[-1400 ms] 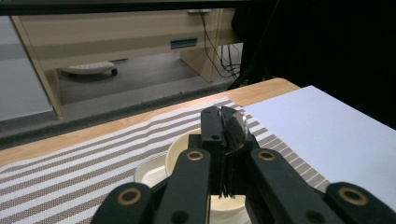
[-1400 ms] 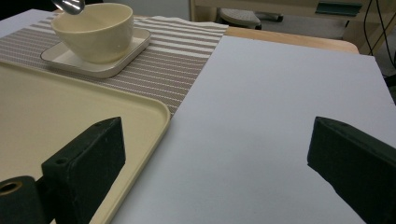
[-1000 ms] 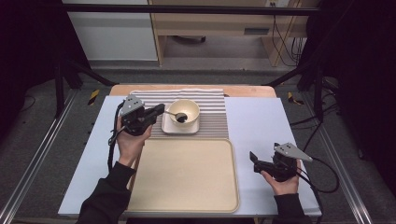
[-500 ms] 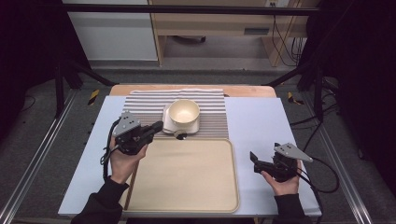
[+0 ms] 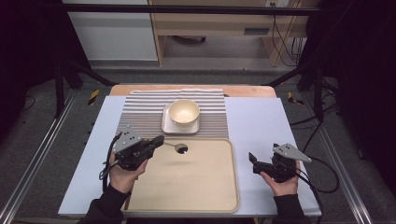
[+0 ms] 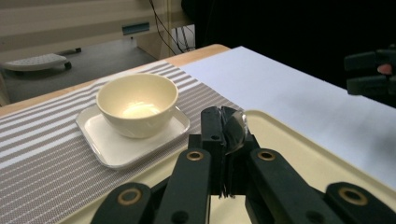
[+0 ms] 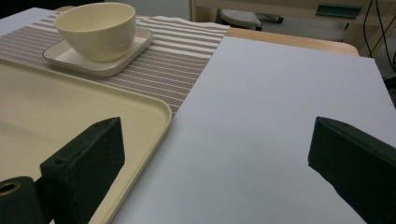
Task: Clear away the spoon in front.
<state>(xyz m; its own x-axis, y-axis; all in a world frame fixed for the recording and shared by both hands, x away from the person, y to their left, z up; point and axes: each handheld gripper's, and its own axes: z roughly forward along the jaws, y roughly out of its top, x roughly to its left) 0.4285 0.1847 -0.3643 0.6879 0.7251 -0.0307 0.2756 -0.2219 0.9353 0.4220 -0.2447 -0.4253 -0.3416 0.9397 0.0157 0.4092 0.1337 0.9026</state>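
Observation:
A cream bowl (image 5: 184, 112) (image 6: 137, 103) (image 7: 95, 29) stands on a square white saucer (image 5: 167, 127) (image 6: 93, 128) on the striped mat (image 5: 140, 112). My left gripper (image 5: 159, 140) (image 6: 224, 126) is shut on a metal spoon (image 5: 180, 148) (image 6: 236, 130). The spoon's bowl end sticks out past the jaws, just above the far left corner of the beige tray (image 5: 196, 186) (image 6: 299, 154). My right gripper (image 5: 253, 163) (image 7: 215, 154) hovers open over the pale blue table cover (image 7: 280, 93) right of the tray, nothing between its jaws.
The tray (image 7: 46, 112) lies at the near middle of the table, its far edge touching the mat. The wooden table edge (image 5: 243, 91) runs behind the mat. Metal frame rails (image 5: 37, 154) flank the table on both sides.
My left gripper has drawn back from the bowl toward the near left and sunk, carrying the spoon to the tray's far corner. The right gripper has stayed still.

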